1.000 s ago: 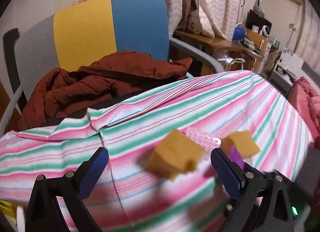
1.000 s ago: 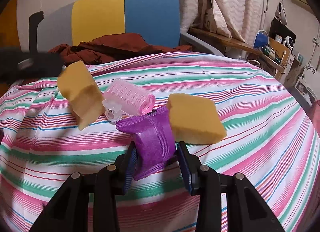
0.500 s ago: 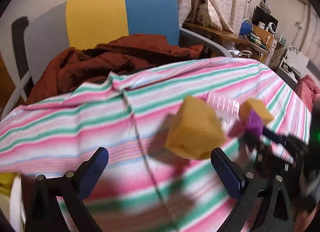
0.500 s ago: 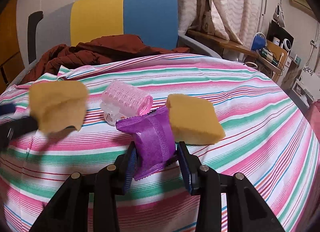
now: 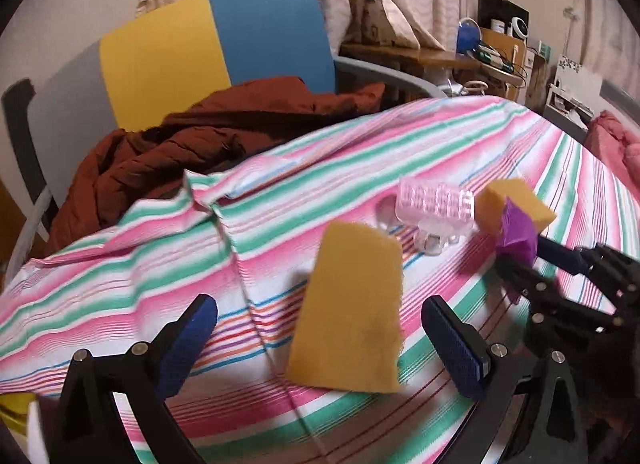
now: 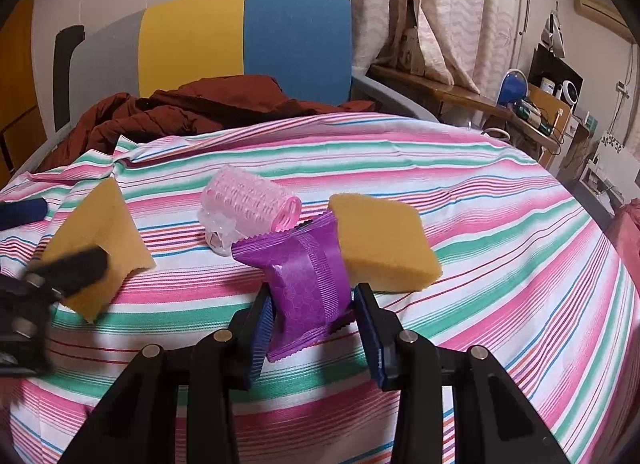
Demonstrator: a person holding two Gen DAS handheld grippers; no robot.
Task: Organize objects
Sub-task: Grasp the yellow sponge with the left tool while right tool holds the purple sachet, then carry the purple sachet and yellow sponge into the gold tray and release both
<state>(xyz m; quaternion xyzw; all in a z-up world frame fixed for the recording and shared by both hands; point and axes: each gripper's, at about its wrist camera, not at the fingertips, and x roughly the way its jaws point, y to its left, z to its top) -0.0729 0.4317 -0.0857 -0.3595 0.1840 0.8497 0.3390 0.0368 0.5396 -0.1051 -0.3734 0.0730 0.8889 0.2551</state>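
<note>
A yellow sponge (image 5: pixel 352 312) lies on the striped cloth between the wide-open jaws of my left gripper (image 5: pixel 320 344); nothing is held. It also shows at the left of the right wrist view (image 6: pixel 100 240). My right gripper (image 6: pixel 314 320) is shut on a purple packet (image 6: pixel 308 284), also seen from the left (image 5: pixel 516 232). A pink hair roller (image 6: pixel 248 207) lies just behind the packet. A second yellow sponge (image 6: pixel 380 240) lies to the packet's right.
The striped cloth (image 6: pixel 500 223) covers a rounded surface that falls away at the edges. A chair with a yellow and blue back (image 6: pixel 240 35) holds a brown jacket (image 6: pixel 192 107) behind it. A cluttered wooden desk (image 6: pixel 480 95) stands far right.
My left gripper has swung and closed in on the left sponge, which now sits between its open jaws. My right gripper has kept still with the purple packet.
</note>
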